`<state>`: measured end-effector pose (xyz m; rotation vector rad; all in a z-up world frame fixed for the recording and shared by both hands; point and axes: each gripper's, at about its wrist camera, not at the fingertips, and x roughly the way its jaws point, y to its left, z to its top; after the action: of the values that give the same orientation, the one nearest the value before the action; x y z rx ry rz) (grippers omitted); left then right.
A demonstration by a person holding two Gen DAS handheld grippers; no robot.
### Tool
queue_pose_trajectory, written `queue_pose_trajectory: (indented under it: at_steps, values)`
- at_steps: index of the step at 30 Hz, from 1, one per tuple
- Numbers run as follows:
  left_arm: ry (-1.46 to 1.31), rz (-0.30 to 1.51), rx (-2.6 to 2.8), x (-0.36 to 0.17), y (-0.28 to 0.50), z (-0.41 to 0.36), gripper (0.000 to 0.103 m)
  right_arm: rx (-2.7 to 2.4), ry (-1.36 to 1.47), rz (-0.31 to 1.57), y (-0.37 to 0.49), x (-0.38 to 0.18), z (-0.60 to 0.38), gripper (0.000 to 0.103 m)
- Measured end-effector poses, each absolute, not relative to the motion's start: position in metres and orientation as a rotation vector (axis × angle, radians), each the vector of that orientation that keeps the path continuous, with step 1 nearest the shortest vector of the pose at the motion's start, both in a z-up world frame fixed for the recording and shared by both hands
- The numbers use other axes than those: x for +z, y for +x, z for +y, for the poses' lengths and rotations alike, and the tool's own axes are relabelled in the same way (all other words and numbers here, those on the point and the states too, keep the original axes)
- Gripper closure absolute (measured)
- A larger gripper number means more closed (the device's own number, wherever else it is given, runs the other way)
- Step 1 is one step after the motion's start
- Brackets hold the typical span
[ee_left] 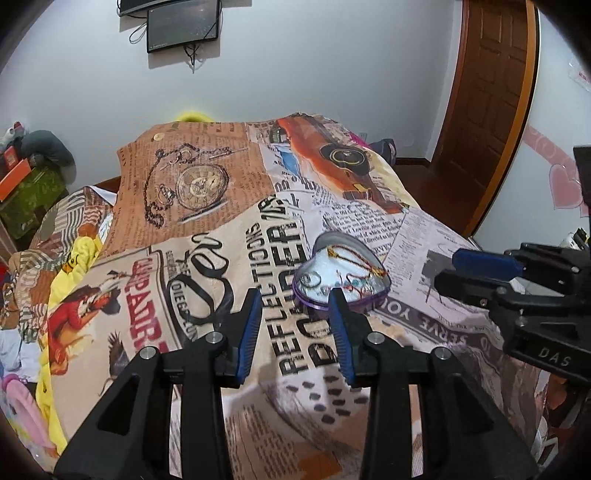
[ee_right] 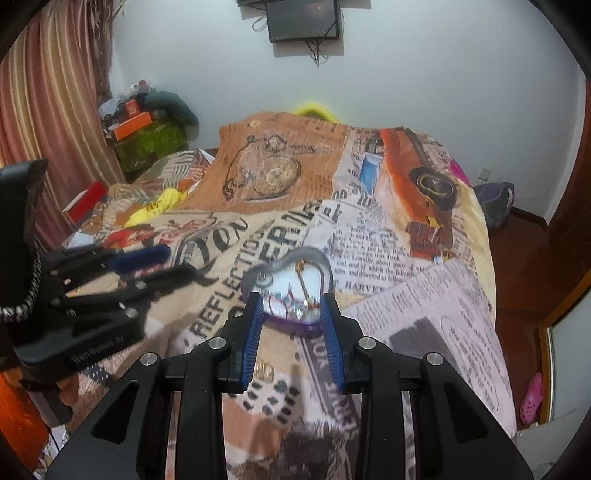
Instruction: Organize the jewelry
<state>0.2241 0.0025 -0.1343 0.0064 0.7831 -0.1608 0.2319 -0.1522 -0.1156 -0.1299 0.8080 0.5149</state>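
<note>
A heart-shaped tin (ee_left: pixel 318 306) with a purple wall and silver inside lies open on the printed bedspread (ee_left: pixel 207 229). In it are a gold chain (ee_left: pixel 354 258), a ring (ee_left: pixel 312 279) and small beaded pieces. My left gripper (ee_left: pixel 294 295) hovers just in front of the tin, open, with nothing between its blue pads. My right gripper (ee_right: pixel 291 299) is also open and empty, its fingertips framing the near edge of the tin (ee_right: pixel 295 326). Each gripper shows at the side of the other's view: the right gripper (ee_left: pixel 454 273) and the left gripper (ee_right: pixel 162 262). A small gold-coloured piece (ee_right: pixel 264 371) lies on the bedspread under the right gripper.
A dark screen (ee_left: pixel 183 26) hangs on the far wall. A wooden door (ee_left: pixel 487 92) stands at the right. Boxes and clutter (ee_right: pixel 147 133) are piled by a curtain (ee_right: pixel 48 110) at the left. Yellow cloth (ee_right: pixel 162 205) lies on the bed's left side. A pink shoe (ee_right: pixel 532 398) is on the floor.
</note>
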Motion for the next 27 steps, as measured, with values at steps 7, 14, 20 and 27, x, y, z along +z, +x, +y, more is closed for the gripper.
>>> queue_pose_trajectory:
  at_steps: [7, 14, 20, 27]
  values:
    - [0.0, 0.848, -0.177, -0.157, 0.213, -0.001, 0.066, 0.5, -0.139, 0.895, 0.221, -0.144, -0.159, 0.074]
    - [-0.019, 0.922, -0.19, -0.184, 0.21, -0.002, 0.067, 0.529, -0.193, 0.992, 0.214, -0.179, -0.152, 0.074]
    - [-0.035, 0.942, -0.177, -0.194, 0.211, 0.006, 0.067, 0.568, -0.228, 1.03, 0.22, -0.194, -0.139, 0.074]
    - [-0.062, 0.96, -0.166, -0.202, 0.214, 0.016, 0.067, 0.591, -0.291, 1.014, 0.225, -0.2, -0.126, 0.074]
